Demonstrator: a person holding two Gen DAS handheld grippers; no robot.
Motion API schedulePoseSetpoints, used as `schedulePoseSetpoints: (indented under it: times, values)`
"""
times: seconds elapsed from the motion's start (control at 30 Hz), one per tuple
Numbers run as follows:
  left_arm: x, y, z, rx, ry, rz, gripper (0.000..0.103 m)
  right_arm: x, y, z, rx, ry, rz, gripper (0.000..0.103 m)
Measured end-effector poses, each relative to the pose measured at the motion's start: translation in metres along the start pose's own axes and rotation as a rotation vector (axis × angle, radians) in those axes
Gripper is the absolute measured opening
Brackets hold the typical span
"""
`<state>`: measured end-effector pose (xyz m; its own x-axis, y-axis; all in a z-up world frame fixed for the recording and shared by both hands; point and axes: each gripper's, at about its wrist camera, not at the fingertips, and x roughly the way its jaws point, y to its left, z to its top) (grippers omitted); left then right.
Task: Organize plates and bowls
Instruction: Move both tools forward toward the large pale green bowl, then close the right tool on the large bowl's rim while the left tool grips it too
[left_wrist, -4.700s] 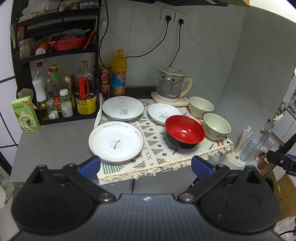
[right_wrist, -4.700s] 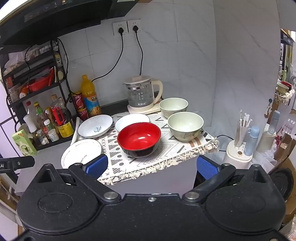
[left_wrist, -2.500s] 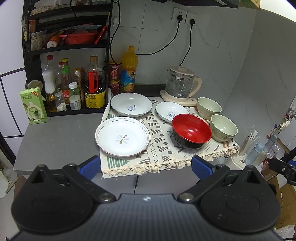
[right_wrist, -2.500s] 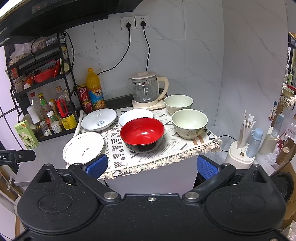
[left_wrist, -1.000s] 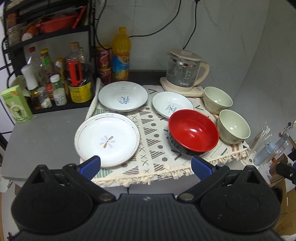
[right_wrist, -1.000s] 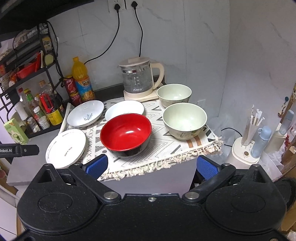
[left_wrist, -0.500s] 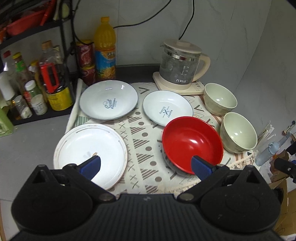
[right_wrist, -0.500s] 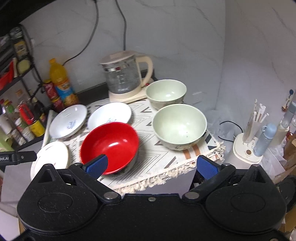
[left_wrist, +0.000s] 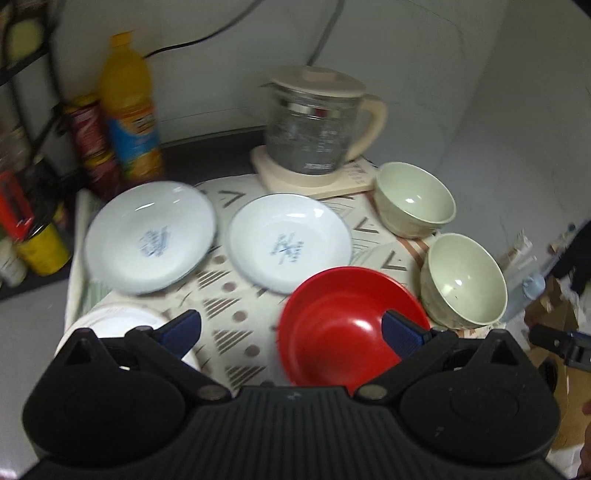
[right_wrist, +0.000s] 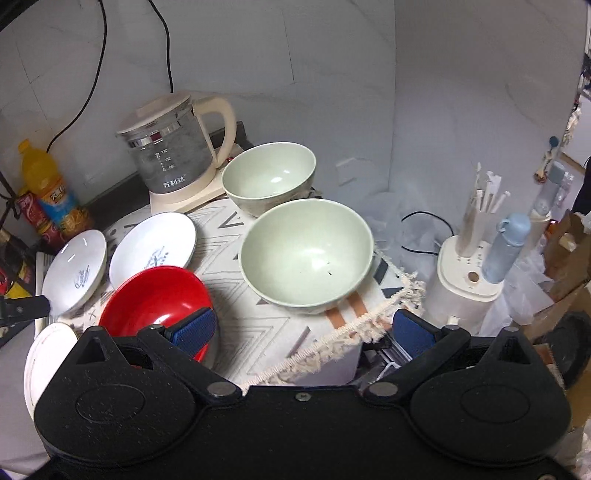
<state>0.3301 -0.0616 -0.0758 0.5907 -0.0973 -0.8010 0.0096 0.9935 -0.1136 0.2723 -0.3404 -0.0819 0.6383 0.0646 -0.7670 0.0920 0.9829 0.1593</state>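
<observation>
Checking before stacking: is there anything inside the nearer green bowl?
The nearer green bowl holds no food or dish, only a few tiny dark specks on its inner wall. The patterned cloth lies under it.

Hovered over patterned cloth (left_wrist: 236, 314), left gripper (left_wrist: 291, 326) spread wide, one fingertip (left_wrist: 400, 332) above red bowl (left_wrist: 332, 332), plates and pale bowls beyond.

This looks like a home kitchen. A glass kettle (right_wrist: 173, 155) sits by the tiled wall, with bowls and plates on a patterned cloth (right_wrist: 236, 236) and, maybe, sauce bottles (left_wrist: 40, 251).
</observation>
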Motion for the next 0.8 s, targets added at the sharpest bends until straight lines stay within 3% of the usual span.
schedulePoseSetpoints:
  times: [0.4, 0.67, 0.8]
  values:
    - [0.042, -0.029, 0.031, 0.085, 0.040, -0.087, 0.103, 0.032, -0.003, 0.014, 0.052, 0.012, -0.045, 0.098]
    - [0.062, -0.053, 0.043, 0.129, 0.051, -0.126, 0.103, 0.041, -0.015, 0.022, 0.095, -0.005, -0.021, 0.099]
    - [0.075, -0.069, 0.053, 0.144, 0.058, -0.142, 0.102, 0.047, -0.023, 0.027, 0.095, -0.027, -0.082, 0.103]
